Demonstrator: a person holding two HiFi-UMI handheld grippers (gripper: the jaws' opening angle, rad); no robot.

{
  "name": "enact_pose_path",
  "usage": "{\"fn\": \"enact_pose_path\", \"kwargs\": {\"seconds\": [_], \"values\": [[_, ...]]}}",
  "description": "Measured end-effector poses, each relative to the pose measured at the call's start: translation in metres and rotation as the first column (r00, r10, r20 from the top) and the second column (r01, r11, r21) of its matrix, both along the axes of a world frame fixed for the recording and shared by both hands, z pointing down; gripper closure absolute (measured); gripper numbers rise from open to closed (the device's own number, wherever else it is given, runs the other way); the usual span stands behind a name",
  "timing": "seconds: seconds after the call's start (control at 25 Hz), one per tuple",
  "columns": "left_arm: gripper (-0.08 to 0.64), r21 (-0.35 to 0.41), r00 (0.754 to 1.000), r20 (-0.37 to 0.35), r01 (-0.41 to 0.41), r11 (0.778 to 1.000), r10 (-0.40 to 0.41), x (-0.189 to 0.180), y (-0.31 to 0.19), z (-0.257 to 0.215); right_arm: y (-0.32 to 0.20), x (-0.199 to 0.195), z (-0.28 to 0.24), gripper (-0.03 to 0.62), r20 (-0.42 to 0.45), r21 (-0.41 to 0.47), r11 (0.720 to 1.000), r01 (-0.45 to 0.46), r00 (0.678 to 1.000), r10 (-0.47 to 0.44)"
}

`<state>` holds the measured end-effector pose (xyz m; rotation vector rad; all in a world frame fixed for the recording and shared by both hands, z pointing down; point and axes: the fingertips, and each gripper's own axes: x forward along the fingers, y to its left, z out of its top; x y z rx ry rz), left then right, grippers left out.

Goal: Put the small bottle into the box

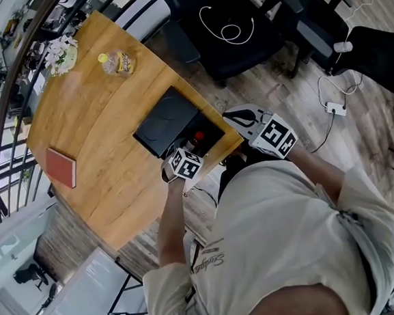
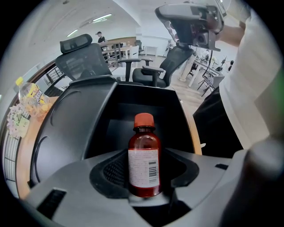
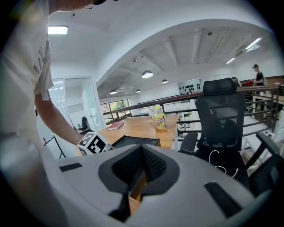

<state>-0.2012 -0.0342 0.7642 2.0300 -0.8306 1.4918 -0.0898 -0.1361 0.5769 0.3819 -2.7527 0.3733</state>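
Amber small bottle (image 2: 144,155), red cap, white barcode label, upright in left tongs (image 2: 143,177); right tongs (image 3: 141,153) pressed together.

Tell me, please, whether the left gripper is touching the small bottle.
Touching: in the left gripper view, the left gripper clamps the small bottle between its jaws.

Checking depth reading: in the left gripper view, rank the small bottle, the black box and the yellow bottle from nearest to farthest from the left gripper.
1. small bottle, centre, gripped between the jaws.
2. black box, open, directly behind it.
3. yellow bottle, far left, well beyond the box.
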Motion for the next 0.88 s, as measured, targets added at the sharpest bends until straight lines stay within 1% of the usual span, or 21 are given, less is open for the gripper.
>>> {"fn": "enact_pose_path", "kwargs": {"seconds": [0.2, 0.48, 0.88], "values": [[0.336, -0.022, 0.998, 0.049, -0.031, 0.999, 0.032, 0.003, 0.002, 0.004, -0.002, -0.003, 0.002, 0.601, -0.008, 0.001, 1.000, 0.007, 1.000, -0.007], [0.336, -0.038, 0.997, 0.066, -0.038, 0.999, 0.040, 0.002, 0.002, 0.004, 0.000, -0.010, 0.002, 0.601, -0.003, 0.007, 1.000, 0.022, 1.000, -0.022], [0.333, -0.004, 0.993, 0.087, -0.076, 0.997, 0.076, 0.003, 0.001, 0.003, 0.006, -0.016, 0.007, 0.601, -0.016, -0.004, 0.999, 0.052, 0.998, -0.053]]}}
